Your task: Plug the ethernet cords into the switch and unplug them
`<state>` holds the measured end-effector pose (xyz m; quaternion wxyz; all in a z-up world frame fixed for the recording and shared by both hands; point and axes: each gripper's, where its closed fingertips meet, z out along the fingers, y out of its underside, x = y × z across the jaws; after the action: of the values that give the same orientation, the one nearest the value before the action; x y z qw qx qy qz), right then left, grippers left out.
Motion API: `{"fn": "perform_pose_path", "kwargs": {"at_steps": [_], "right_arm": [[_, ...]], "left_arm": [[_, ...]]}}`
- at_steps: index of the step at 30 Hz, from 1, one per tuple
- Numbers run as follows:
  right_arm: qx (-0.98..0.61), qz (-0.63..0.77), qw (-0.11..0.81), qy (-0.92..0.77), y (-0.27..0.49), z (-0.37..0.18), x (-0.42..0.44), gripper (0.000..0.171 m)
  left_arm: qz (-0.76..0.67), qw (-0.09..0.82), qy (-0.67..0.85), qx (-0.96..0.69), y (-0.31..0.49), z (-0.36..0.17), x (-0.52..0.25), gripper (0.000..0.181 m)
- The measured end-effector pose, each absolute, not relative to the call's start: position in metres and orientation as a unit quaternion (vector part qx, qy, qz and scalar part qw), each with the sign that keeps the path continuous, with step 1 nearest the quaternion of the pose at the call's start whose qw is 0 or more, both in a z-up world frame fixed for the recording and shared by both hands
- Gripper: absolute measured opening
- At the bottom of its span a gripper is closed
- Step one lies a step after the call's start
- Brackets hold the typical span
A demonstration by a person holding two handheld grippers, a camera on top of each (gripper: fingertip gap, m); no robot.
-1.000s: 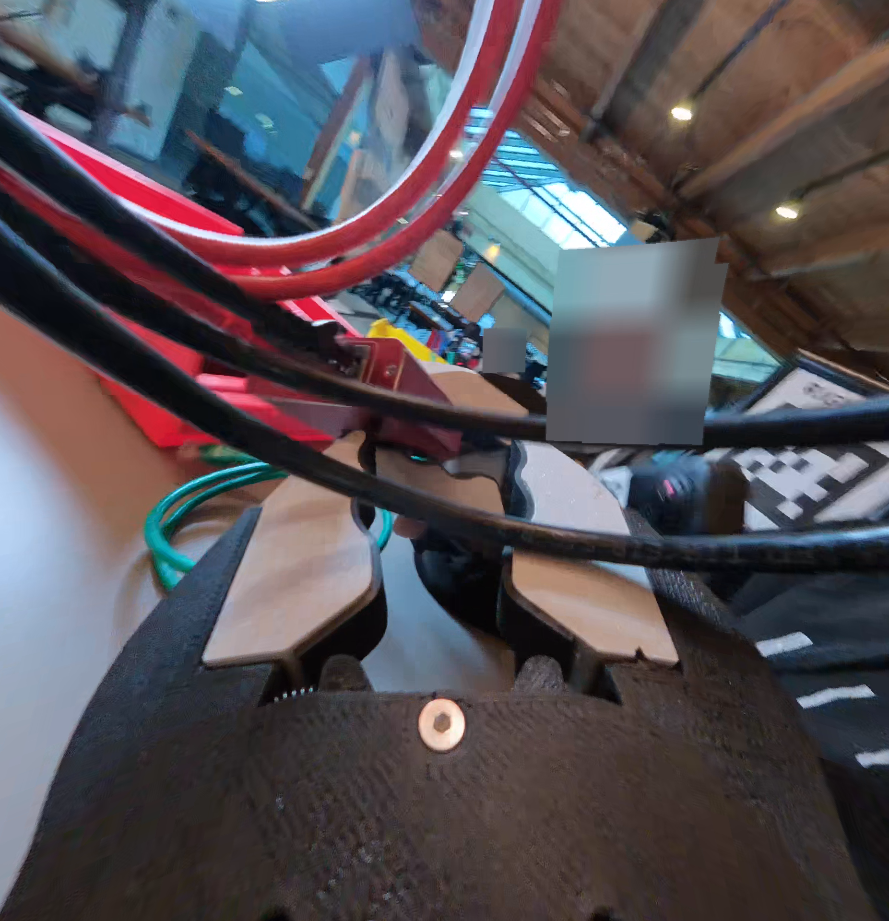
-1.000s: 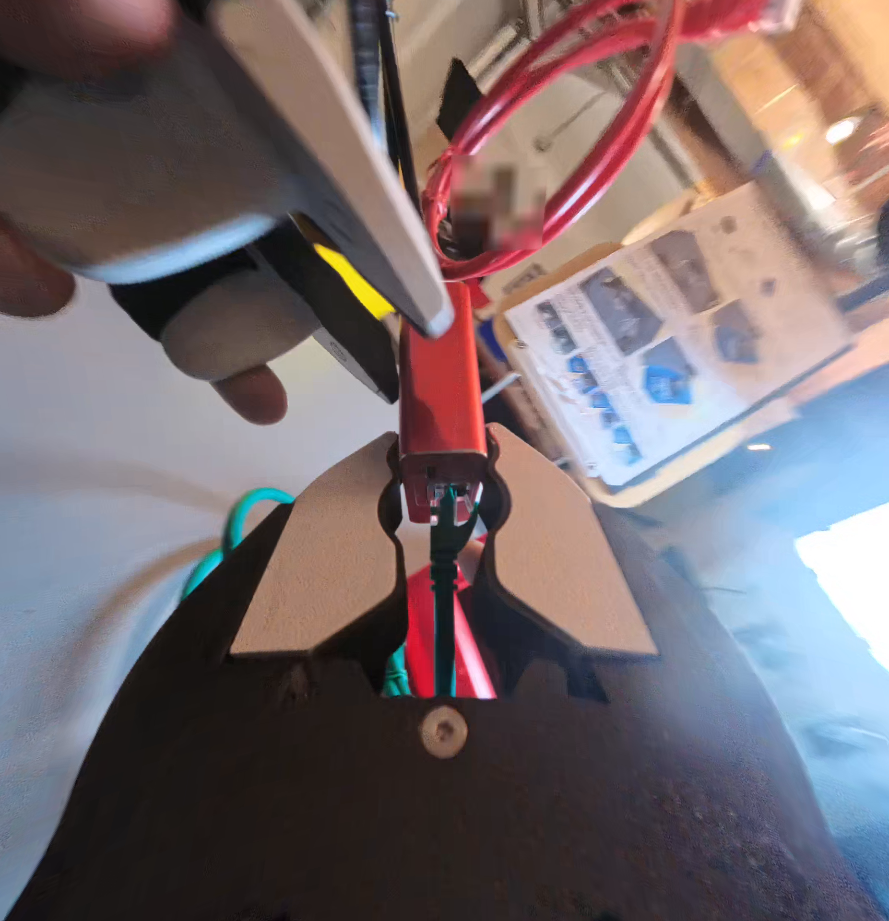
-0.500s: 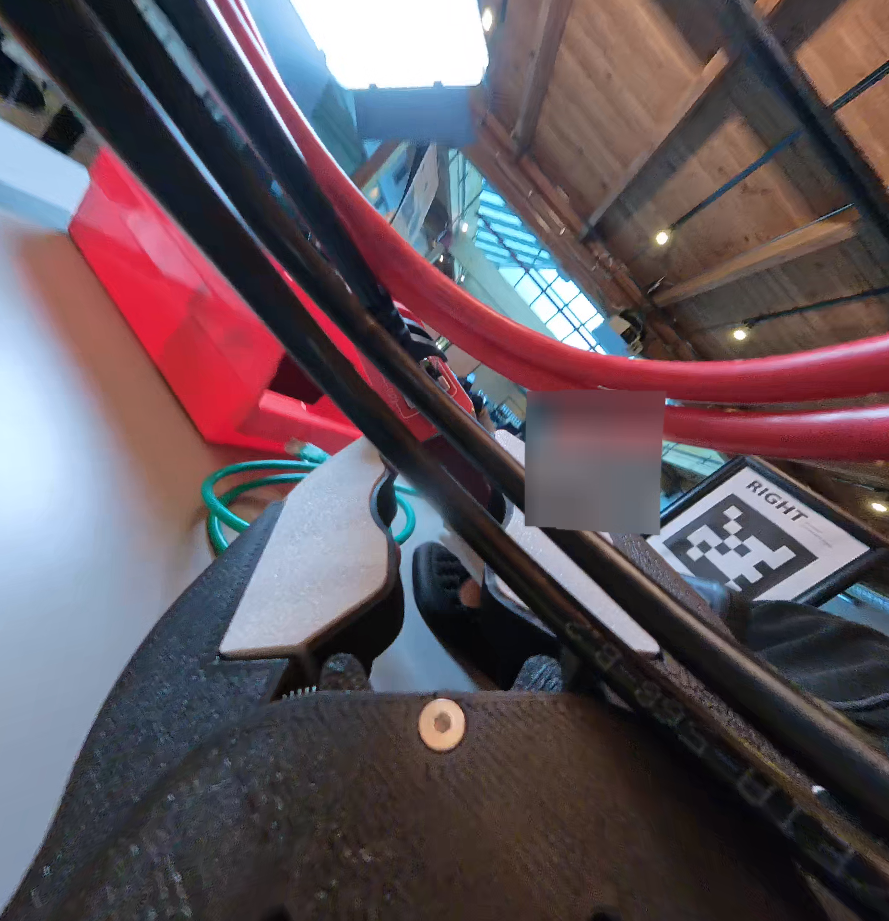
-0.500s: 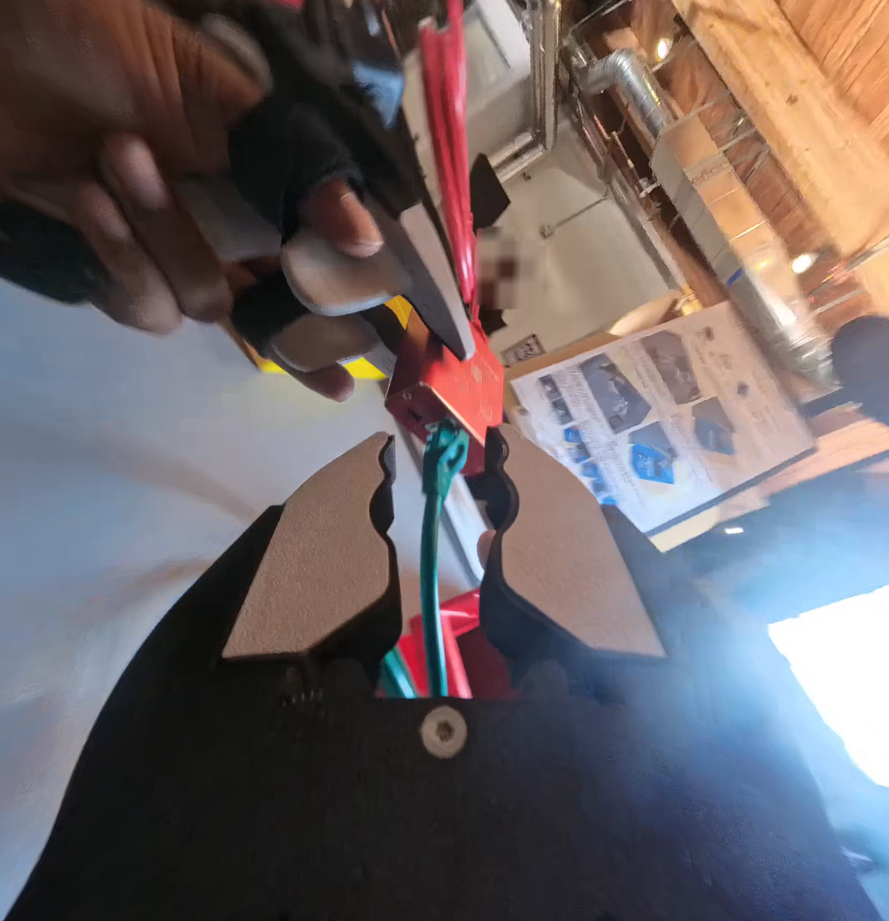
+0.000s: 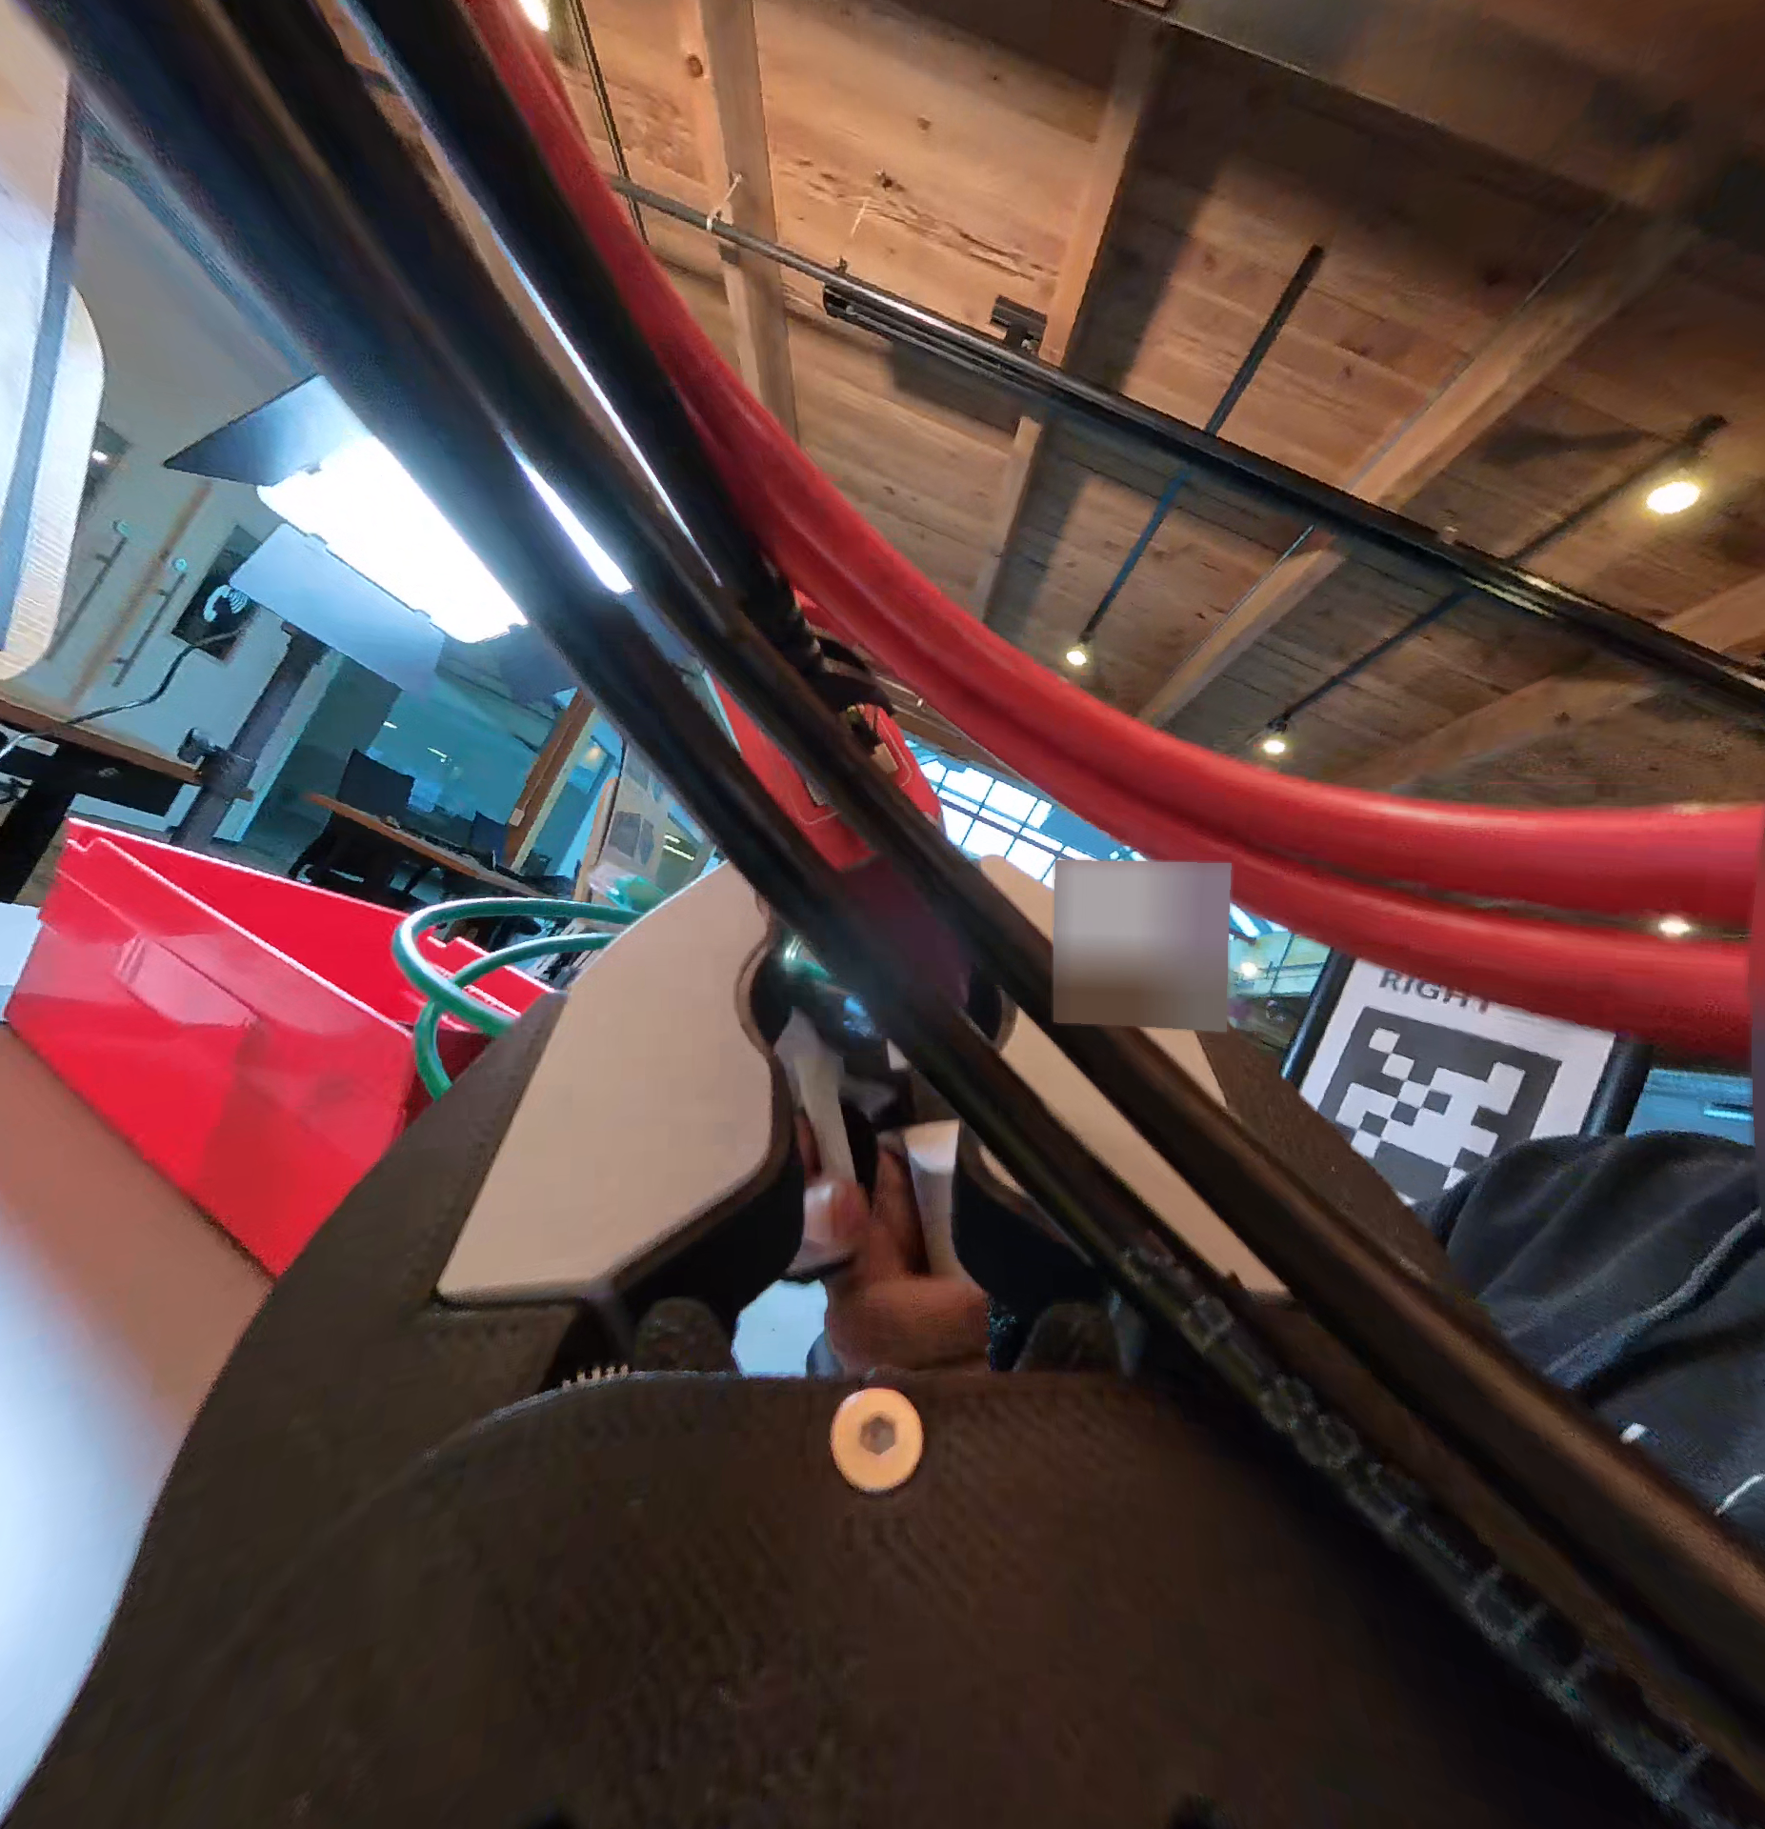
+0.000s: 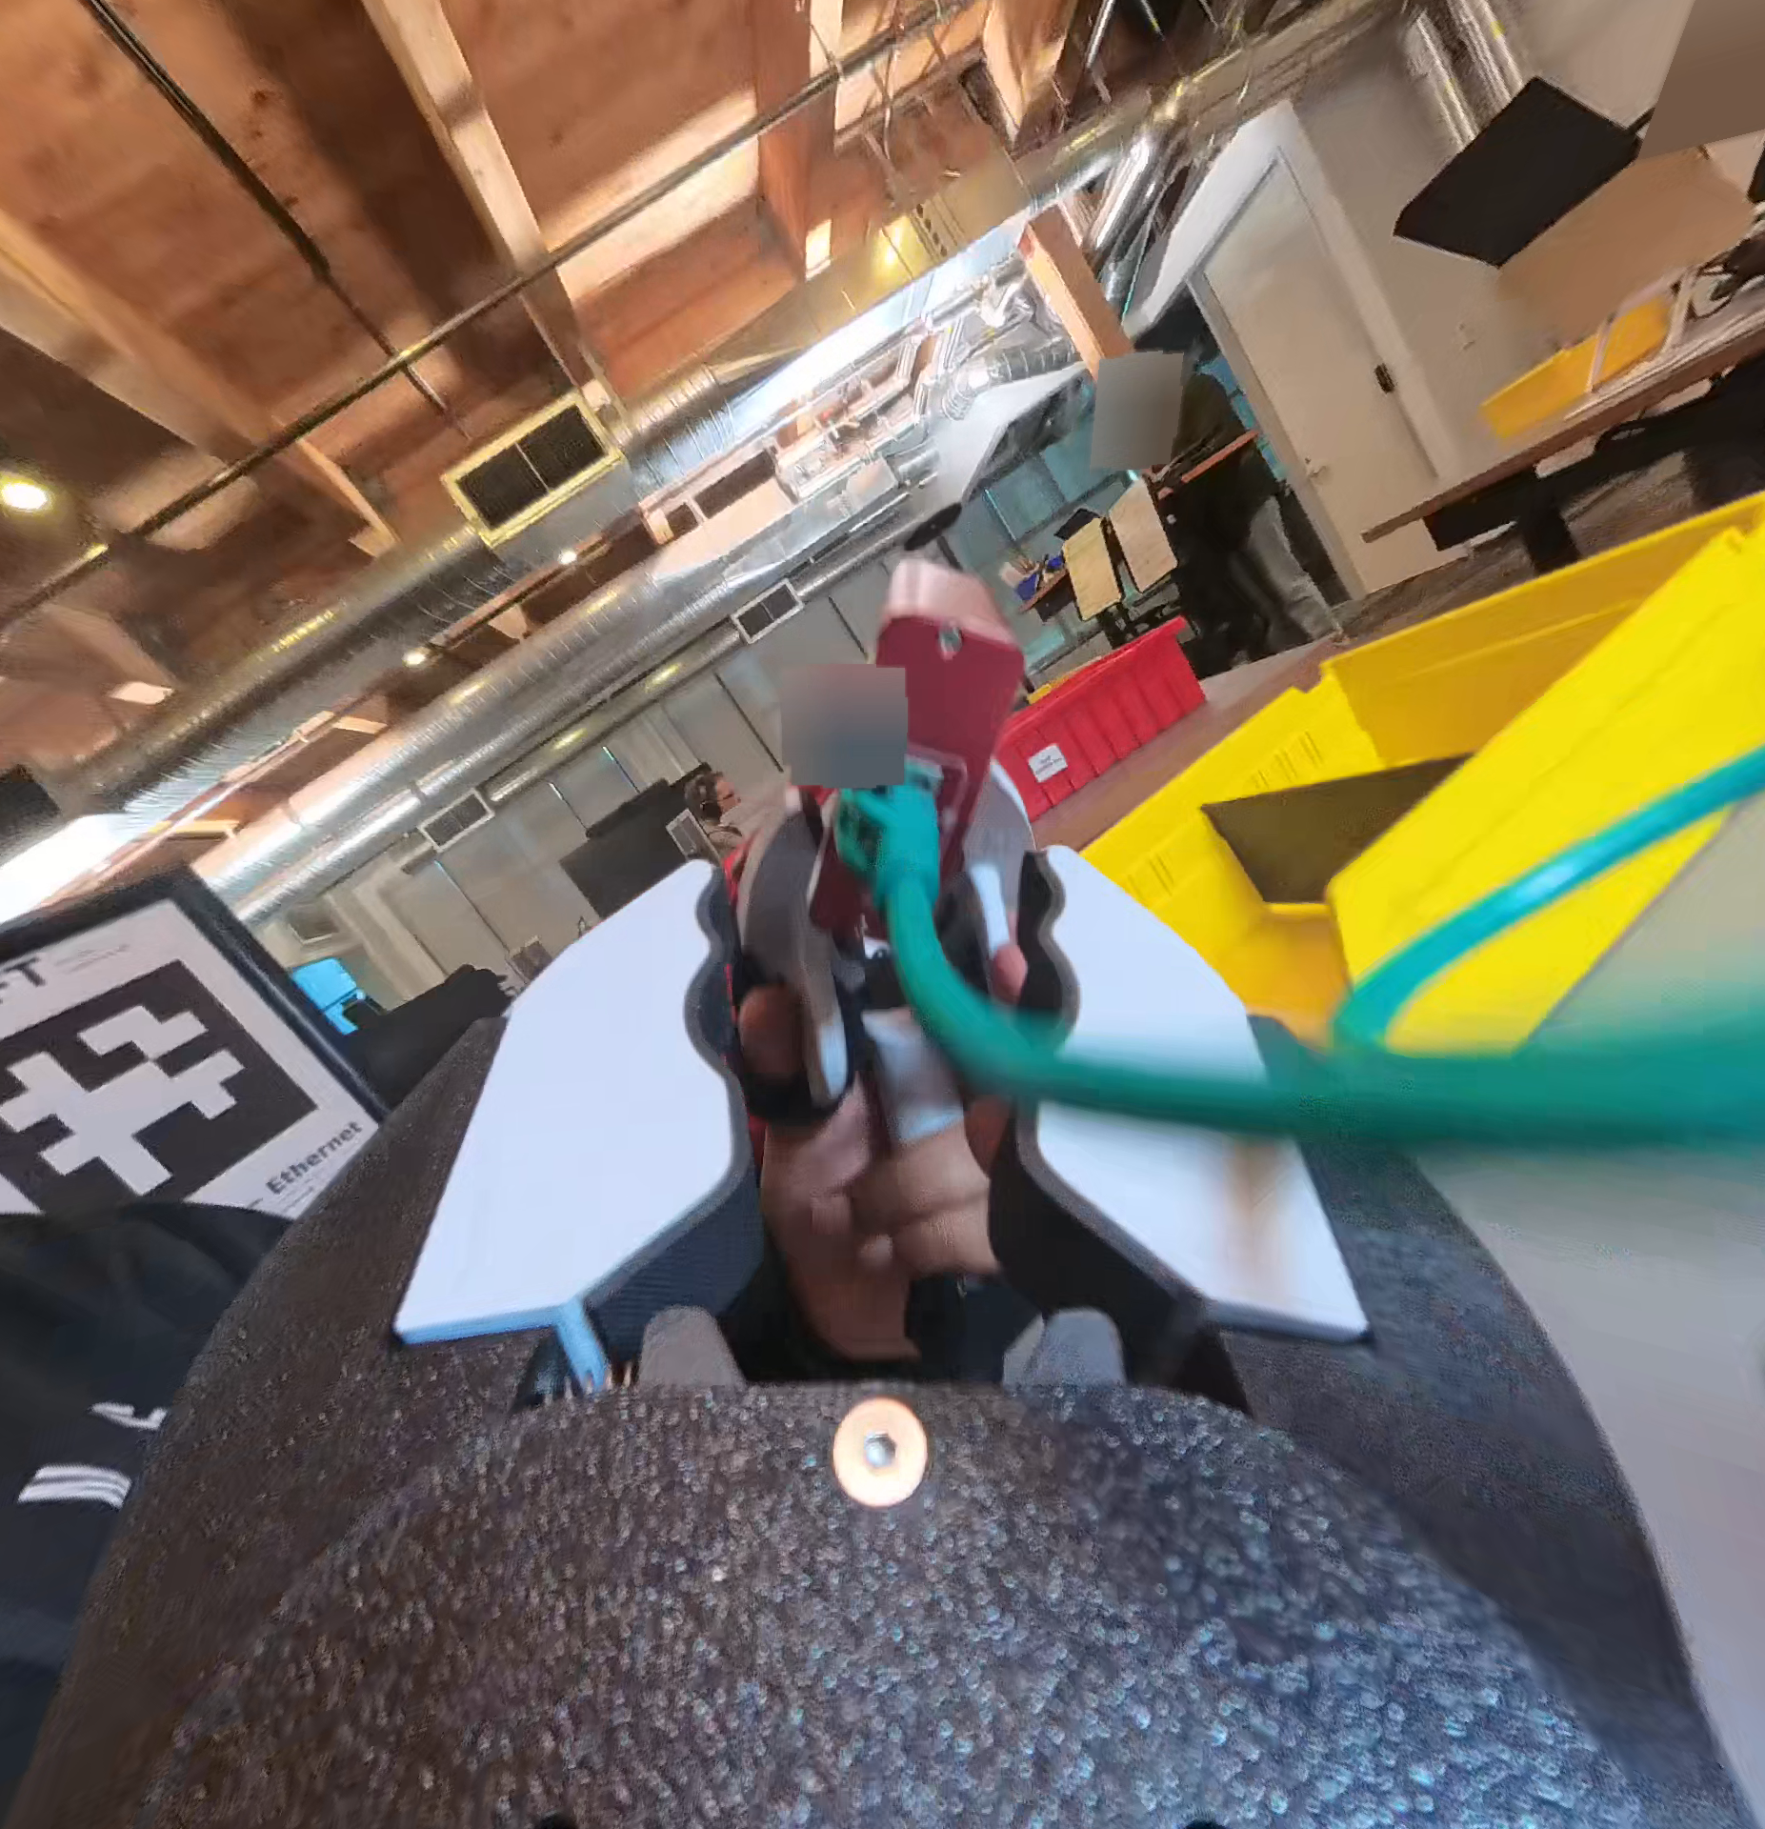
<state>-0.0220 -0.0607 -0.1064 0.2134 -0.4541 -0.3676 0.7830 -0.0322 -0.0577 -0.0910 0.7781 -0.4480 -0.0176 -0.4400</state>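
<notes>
Unplugging step: green ethernet cord (image 6: 967, 1000) sitting plugged in the red switch (image 6: 942, 713). Right gripper (image 6: 883, 950) gaping, empty, facing it; must clamp the plug. Left gripper (image 5: 883, 975) pinching the switch.

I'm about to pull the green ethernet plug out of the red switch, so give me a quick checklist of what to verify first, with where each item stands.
1. Left gripper clamped on the red switch: ok.
2. Green plug seated in the switch's port: ok, it appears inserted.
3. Right gripper open and empty: ok.
4. Right gripper's approach clear: not ok, the green cord drapes across its right finger.
5. Left wrist view of the switch: not ok, black cables cross it.
6. Plug's latch tab pressed: cannot tell.
</notes>
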Motion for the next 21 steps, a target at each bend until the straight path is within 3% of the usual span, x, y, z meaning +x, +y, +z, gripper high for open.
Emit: {"fn": "perform_pose_path", "kwargs": {"at_steps": [1,4,10,16,21], "right_arm": [[-0.449,0.787,0.208,-0.368,-0.062,-0.101,-0.026,0.051],[-0.465,0.783,0.204,-0.359,-0.056,-0.099,-0.034,0.027],[-0.432,0.737,0.268,-0.445,-0.036,-0.084,-0.015,0.026],[-0.380,0.667,0.362,-0.529,0.010,0.001,0.020,0.026],[-0.376,0.600,0.450,-0.544,0.059,0.070,0.042,0.026]], "left_arm": [[-0.432,0.778,-0.013,-0.456,-0.056,-0.095,-0.029,0.034],[-0.410,0.781,0.006,-0.471,-0.054,-0.099,-0.024,0.032],[-0.351,0.747,0.044,-0.563,-0.042,-0.122,-0.009,0.035],[-0.169,0.625,0.006,-0.763,-0.004,-0.203,-0.031,0.040],[-0.115,0.599,-0.049,-0.791,-0.002,-0.221,-0.070,0.042]]}}
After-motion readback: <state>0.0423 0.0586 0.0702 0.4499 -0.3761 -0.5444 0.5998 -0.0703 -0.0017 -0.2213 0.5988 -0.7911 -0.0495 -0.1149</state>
